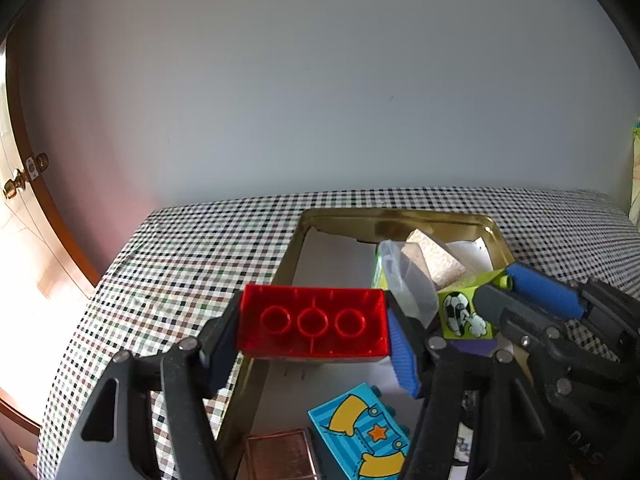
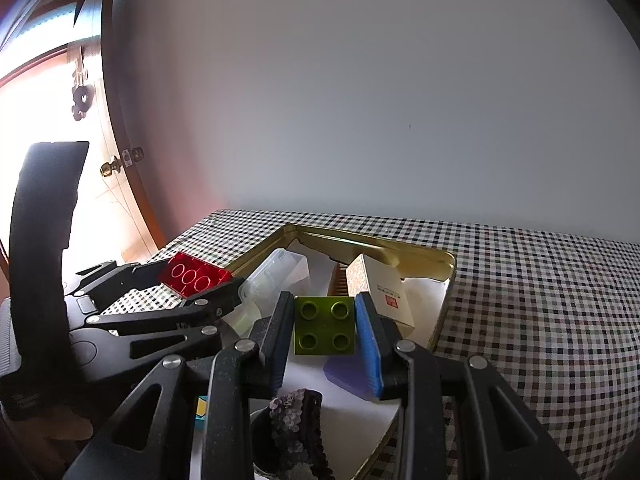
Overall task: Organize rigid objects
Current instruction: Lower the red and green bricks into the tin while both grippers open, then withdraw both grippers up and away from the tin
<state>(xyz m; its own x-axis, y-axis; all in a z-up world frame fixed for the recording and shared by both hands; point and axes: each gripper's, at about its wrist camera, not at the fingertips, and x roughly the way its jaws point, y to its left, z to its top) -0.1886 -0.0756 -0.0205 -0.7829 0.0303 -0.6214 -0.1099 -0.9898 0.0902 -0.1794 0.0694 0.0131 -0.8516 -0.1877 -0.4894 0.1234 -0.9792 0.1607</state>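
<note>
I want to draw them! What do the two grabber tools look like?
Both match. The left tool and right tool have speckled black linkage arms with round silver pins and triangular cut-outs. Each has one ribbed blue finger pad and one dark pad. No cables visible.

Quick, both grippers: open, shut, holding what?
Left gripper: shut on the red brick.
Right gripper: shut on the green brick.
</note>
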